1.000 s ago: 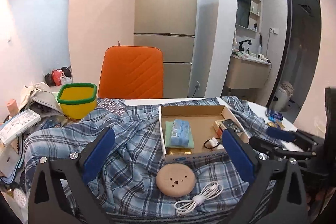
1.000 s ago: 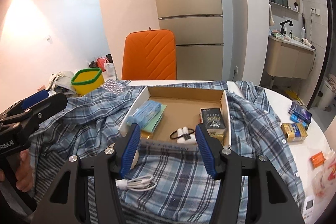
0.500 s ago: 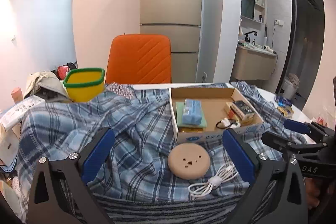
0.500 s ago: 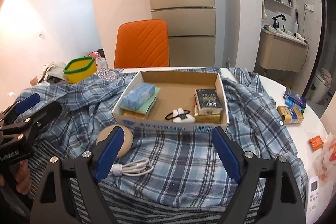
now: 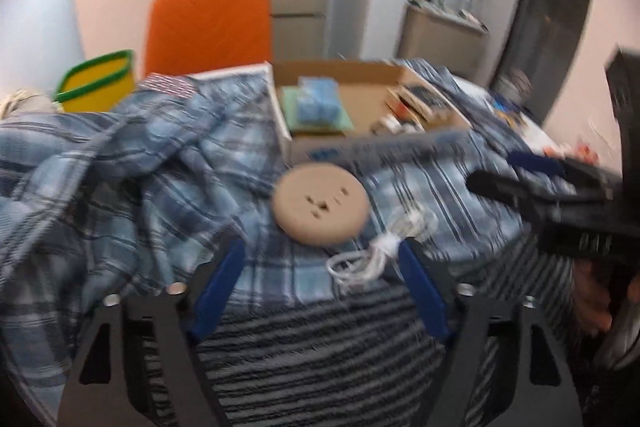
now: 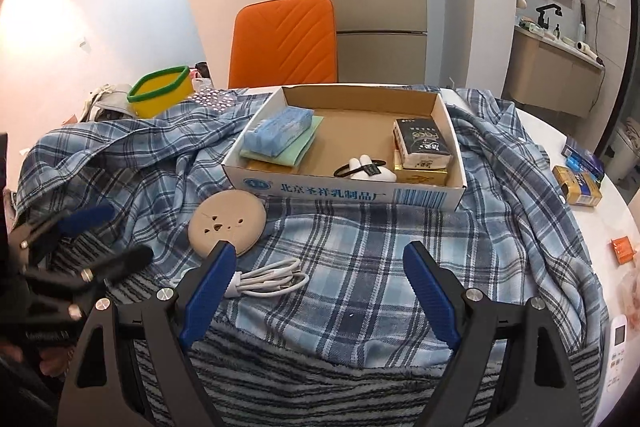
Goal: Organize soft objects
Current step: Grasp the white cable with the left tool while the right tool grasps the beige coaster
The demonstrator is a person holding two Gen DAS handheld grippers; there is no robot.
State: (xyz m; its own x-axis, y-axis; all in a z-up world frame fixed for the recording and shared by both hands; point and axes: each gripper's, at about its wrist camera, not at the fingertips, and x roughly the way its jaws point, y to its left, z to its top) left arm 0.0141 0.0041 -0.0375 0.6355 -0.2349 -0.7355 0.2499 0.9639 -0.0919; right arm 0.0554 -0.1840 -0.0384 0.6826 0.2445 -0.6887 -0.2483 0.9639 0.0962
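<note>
- left wrist view, all blurred: the left hand-held gripper [image 5: 320, 259] hangs with jaws fairly wide and nothing between them, low over the plaid shirt [image 5: 132, 163] and the striped blanket [image 5: 320, 351] at the near edge.
- the round tan pad [image 5: 321, 209] and the white cable [image 5: 376, 255] lie on the shirt just ahead of the fingers; the cardboard box [image 5: 360, 143] sits on it farther back.
- right wrist view, sharp: the right hand-held gripper [image 6: 320, 263] is spread wide and empty above the shirt [image 6: 360, 251], the cable [image 6: 272, 279] touching its left finger.
- the box [image 6: 352, 187] holds small goods, and the table [image 6: 600, 219] shows bare at the right.
- risk, as i judge it: tug the shirt now and box, pad and cable ride along or slide off, since all three rest on the cloth.
- a closing finger could also snag the cable instead of fabric.
</note>
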